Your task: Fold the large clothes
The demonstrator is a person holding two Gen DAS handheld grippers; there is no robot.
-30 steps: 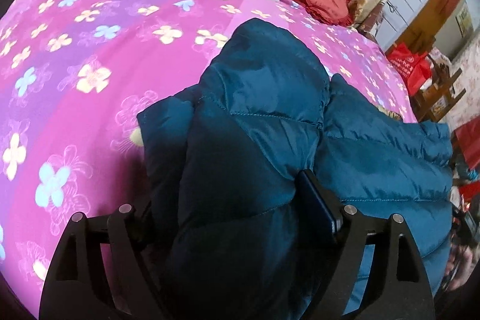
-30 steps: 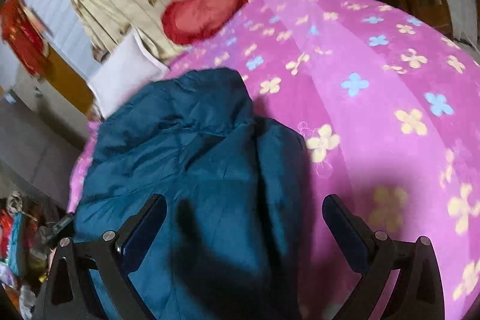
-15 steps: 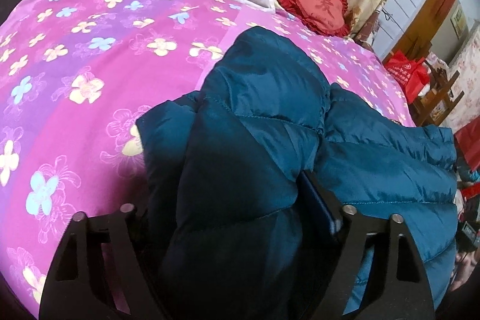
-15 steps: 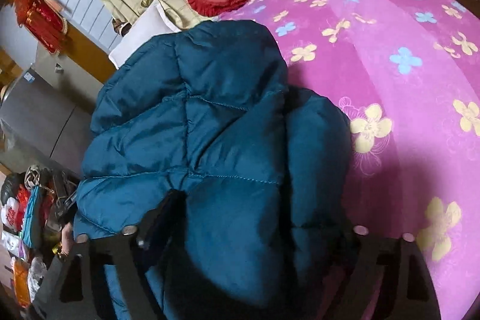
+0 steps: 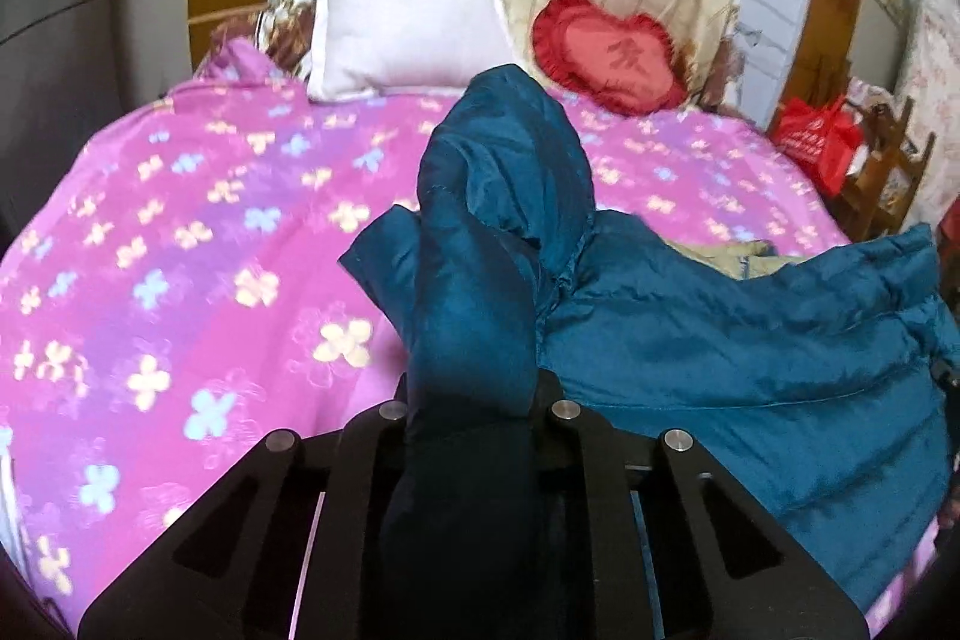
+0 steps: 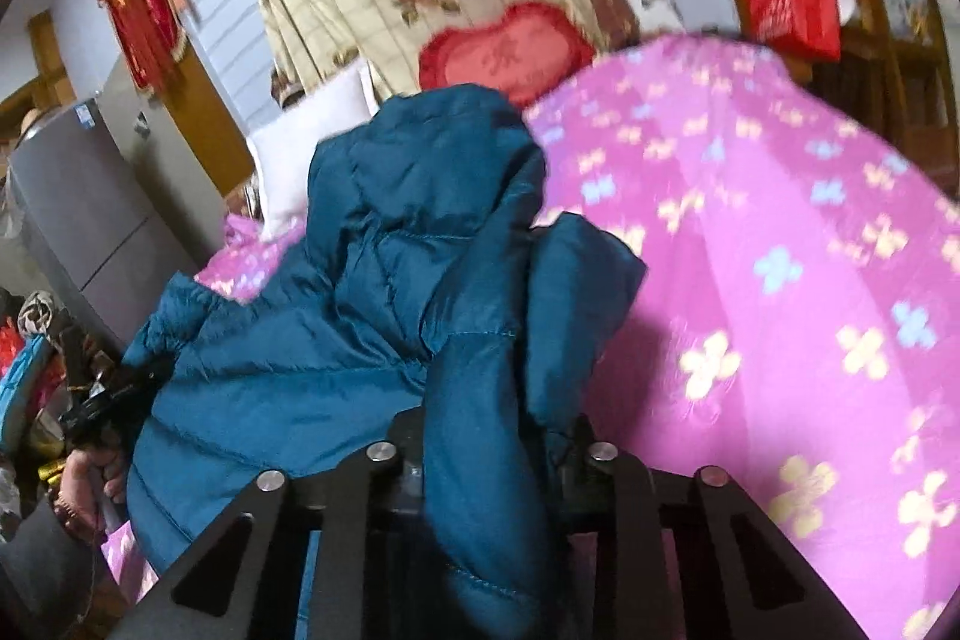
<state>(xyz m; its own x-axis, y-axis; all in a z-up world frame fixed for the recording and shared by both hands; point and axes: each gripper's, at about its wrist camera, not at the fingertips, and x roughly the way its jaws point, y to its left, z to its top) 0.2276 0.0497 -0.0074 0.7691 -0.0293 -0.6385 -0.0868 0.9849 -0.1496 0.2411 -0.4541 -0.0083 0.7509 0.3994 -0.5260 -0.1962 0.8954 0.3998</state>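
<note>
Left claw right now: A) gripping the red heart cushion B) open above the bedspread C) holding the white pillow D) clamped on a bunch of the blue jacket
D: the left claw has a fold of the jacket pinched between its fingers.

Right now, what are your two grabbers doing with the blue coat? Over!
Left gripper shut on the blue coat. Right gripper closing on another bunch of it. Coat lifting off pink bedspread. Nothing in the way.

The teal quilted puffer jacket [image 5: 750, 340] lies on the pink flower-printed bed [image 5: 180, 232], toward its right side in the left wrist view. Behind it, at the bed's head, the white rectangular pillow [image 5: 408, 28] sits left of the red heart-shaped frilled cushion [image 5: 606, 52].
</note>
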